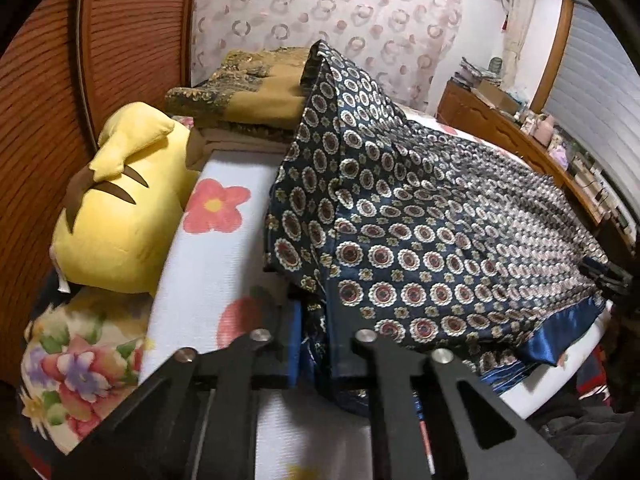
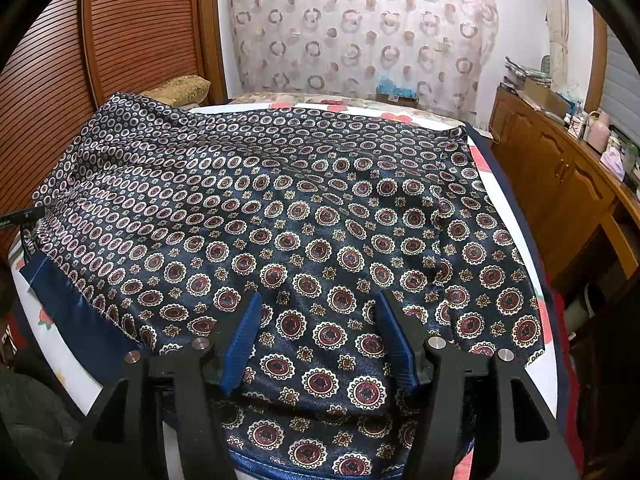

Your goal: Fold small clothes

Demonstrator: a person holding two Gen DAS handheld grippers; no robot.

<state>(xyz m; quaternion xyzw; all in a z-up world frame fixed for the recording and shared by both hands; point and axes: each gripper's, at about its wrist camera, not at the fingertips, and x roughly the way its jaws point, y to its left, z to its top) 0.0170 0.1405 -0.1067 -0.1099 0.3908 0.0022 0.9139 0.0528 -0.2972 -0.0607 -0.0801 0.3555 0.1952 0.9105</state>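
A navy satin garment (image 2: pixel 320 216) with a red-and-cream medallion print and a plain blue band (image 2: pixel 68 304) along one edge lies spread across the bed. In the left wrist view the garment (image 1: pixel 420 220) rises to a peak against a folded stack at the back. My left gripper (image 1: pixel 312 320) is shut on a bunched fold at its near edge, and cloth hides the right finger's pad. My right gripper (image 2: pixel 320 328) hovers over the garment's near edge, open. Its blue pads (image 2: pixel 240 340) stand wide apart with flat cloth below them.
A white flowered sheet (image 1: pixel 224 248) covers the bed. A yellow plush toy (image 1: pixel 120 208), a floral pillow (image 1: pixel 76 368) and a folded brown-gold stack (image 1: pixel 248 92) sit at the left. A slatted wooden door (image 2: pixel 132 40) stands behind; a cluttered wooden cabinet (image 2: pixel 560 184) runs along the right.
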